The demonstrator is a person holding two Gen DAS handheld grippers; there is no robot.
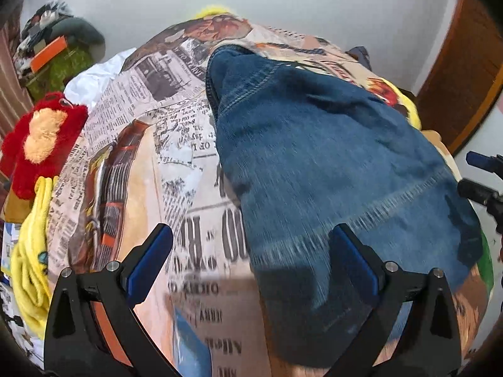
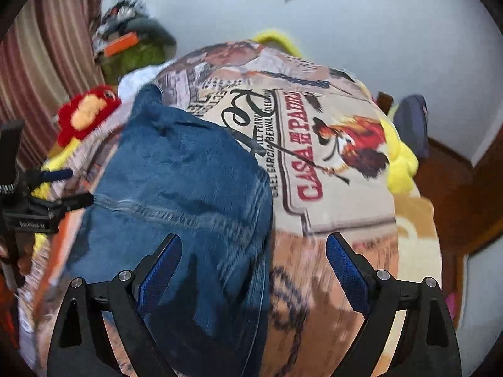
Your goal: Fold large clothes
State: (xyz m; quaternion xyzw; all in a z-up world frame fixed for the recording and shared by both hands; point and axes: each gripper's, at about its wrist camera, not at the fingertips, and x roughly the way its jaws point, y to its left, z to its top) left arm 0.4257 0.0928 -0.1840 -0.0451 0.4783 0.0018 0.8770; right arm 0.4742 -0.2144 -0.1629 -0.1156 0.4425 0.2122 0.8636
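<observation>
Left gripper (image 1: 251,245): jaws spread wide, nothing between the pads. Its fingers (image 1: 151,260) hang above the near end of the jeans (image 1: 330,163), apart from the cloth. Motion blur smears the denim and the print nearest the camera, so the near hem cannot be made out, and the lower frame edge cuts it off.

Right gripper (image 2: 254,251): jaws spread wide, pinching nothing. The jeans' right edge runs between the fingers; whether the left pad touches the denim cannot be told.

The jeans lie folded along the bed, on a printed blanket (image 1: 176,144), running from 6 o'clock toward 12 o'clock in the left view. Folds hide the waistband and pockets.

In the right view the left gripper shows at 9 o'clock, partly cut off by the frame edge; in the left view the right gripper shows at 3 o'clock, likewise cut off.

Farther off: a red plush toy (image 1: 41,138) at 9 o'clock, a yellow cloth (image 1: 31,267) at 8 o'clock, and a blurred pile (image 1: 56,50) at 10 o'clock against the wall (image 1: 314,6).
</observation>
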